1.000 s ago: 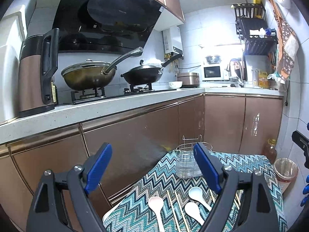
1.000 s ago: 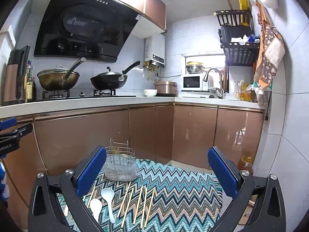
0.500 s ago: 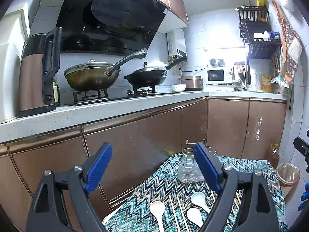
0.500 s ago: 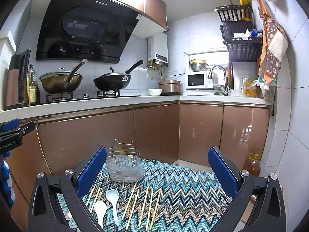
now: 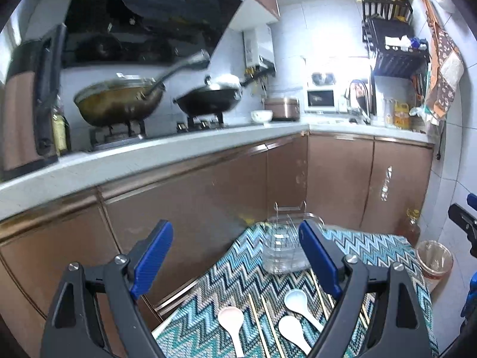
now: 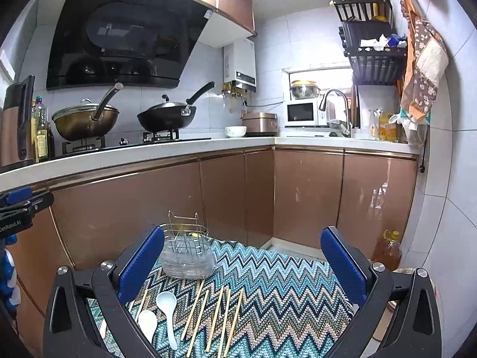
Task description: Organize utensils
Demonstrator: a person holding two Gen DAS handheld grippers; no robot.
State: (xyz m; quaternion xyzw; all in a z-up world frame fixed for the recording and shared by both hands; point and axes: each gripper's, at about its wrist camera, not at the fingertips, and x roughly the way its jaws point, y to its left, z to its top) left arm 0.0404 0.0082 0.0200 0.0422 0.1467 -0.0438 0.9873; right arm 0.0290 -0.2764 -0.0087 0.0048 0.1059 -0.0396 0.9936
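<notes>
1. Hovering above the zigzag cloth (image 6: pixel 283 283) on the bench: left hand-held gripper (image 5: pixel 235 262) and right hand-held gripper (image 6: pixel 243 264), each with jaws spread wide and nothing between them.
2. Standing upright at the far edge of the cloth: wire utensil holder (image 6: pixel 187 253), mouth up, apparently empty, presumably placed to receive items dropped in vertically.
3. Lying flat on the cloth just in front of the holder: chopsticks (image 6: pixel 219 317) and white spoons (image 6: pixel 167 307), untouched.
4. Running roughly parallel, long axes pointing toward the holder, far ends leaning slightly right: chopsticks.
5. Pointing bowl-first toward the holder, handles toward the cameras: spoons.
6. Judged status: sorting not yet begun.
</notes>
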